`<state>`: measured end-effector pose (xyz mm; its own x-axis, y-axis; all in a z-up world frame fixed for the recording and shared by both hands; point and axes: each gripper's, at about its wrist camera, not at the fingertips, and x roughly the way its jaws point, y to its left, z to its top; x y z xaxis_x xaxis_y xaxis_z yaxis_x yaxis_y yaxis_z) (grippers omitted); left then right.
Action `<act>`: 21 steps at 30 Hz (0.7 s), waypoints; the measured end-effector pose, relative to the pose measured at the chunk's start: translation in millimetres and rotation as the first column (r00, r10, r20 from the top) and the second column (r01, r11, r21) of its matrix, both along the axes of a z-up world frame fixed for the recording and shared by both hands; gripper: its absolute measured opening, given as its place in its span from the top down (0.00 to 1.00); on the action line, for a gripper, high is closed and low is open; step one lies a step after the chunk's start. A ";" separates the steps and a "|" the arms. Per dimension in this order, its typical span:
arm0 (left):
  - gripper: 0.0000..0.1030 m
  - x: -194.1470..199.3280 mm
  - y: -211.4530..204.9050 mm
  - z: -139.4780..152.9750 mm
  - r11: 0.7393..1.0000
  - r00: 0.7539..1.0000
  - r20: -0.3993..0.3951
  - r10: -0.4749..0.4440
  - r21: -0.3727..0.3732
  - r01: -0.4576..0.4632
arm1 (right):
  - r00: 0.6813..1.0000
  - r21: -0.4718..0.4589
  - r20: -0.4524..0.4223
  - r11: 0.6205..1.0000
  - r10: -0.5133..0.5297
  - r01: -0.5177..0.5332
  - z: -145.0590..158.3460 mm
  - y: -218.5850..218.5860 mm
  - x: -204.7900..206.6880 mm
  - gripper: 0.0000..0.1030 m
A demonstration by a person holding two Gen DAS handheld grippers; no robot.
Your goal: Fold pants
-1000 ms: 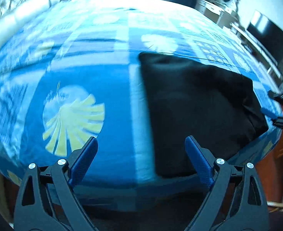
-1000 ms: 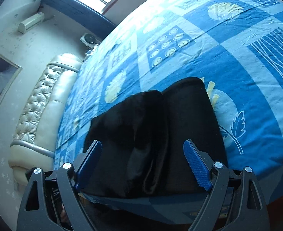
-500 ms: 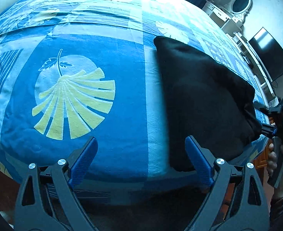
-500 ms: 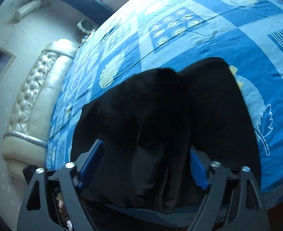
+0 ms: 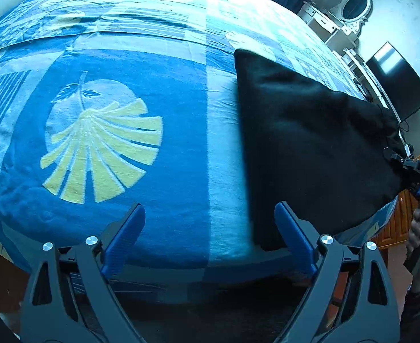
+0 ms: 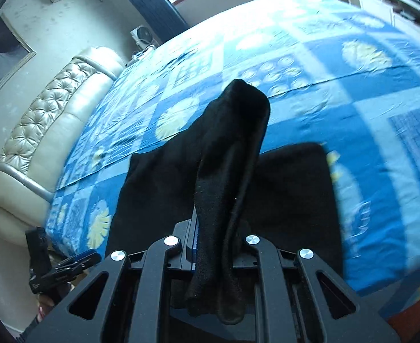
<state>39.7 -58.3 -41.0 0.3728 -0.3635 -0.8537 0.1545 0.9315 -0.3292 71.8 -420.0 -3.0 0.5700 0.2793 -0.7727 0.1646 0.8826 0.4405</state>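
The black pants lie folded on the blue patterned bed, near its right front corner. My left gripper is open and empty, low at the bed's front edge, with its right finger beside the pants' near left edge. My right gripper is shut on a bunched edge of the pants and lifts it off the bed. In the left wrist view the right gripper sits at the pants' right corner.
A padded cream headboard runs along the bed's left side in the right wrist view. A white dresser with an oval mirror and a black TV stand beyond the bed. An orange wooden cabinet is by the right corner.
My right gripper has shut on the pants' edge and raised it into a tall bunch. My left gripper has stayed open, its view drifting slightly over the bed.
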 end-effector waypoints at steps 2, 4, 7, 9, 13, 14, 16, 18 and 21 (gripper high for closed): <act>0.11 -1.1 -7.5 0.6 1.000 1.000 0.002 -0.011 0.000 0.011 | 0.999 0.009 -0.030 1.000 -0.028 0.029 -11.4 -14.6 -3.5 0.87; 0.11 -1.4 -13.5 0.8 1.000 1.000 0.007 -0.022 0.007 0.022 | 0.997 0.006 -0.061 0.999 -0.045 0.045 -25.2 -22.6 -4.7 0.87; 0.11 0.4 -21.7 -0.2 0.999 0.999 0.013 -0.034 0.032 0.034 | 0.994 0.041 -0.087 0.997 -0.067 0.071 -49.2 -34.8 -11.2 0.87; 0.11 1.3 -23.8 -0.3 0.999 0.999 0.019 -0.033 0.042 0.033 | 0.994 0.086 -0.077 0.993 -0.080 0.086 -58.7 -41.4 -13.1 0.86; 0.11 2.3 -24.6 -1.2 0.998 0.999 0.018 -0.034 0.049 0.033 | 0.992 0.171 -0.076 0.979 -0.097 0.109 -68.5 -48.5 -14.4 0.86; 0.11 2.7 -24.2 -1.9 0.998 0.999 0.017 -0.035 0.052 0.034 | 0.993 0.180 -0.073 0.978 -0.095 0.107 -69.3 -49.4 -14.8 0.86; 0.11 3.9 -23.0 -4.4 0.998 0.999 0.011 -0.033 0.055 0.032 | 0.993 0.201 -0.068 0.974 -0.096 0.108 -70.7 -51.4 -15.9 0.86; 0.11 4.4 -21.4 -8.1 0.998 1.000 0.000 -0.027 0.055 0.027 | 0.993 0.230 -0.064 0.967 -0.098 0.110 -73.6 -53.5 -17.2 0.86; 0.11 3.1 -20.9 -11.4 0.998 1.000 -0.009 -0.025 0.058 0.025 | 0.993 0.274 -0.060 0.955 -0.100 0.112 -76.4 -60.1 -20.6 0.85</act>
<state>42.8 -79.2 -52.4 0.3570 -0.3222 -0.8768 0.1756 0.9450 -0.2758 51.2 -480.1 -79.3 0.5747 0.4255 -0.6990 0.2757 0.7035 0.6550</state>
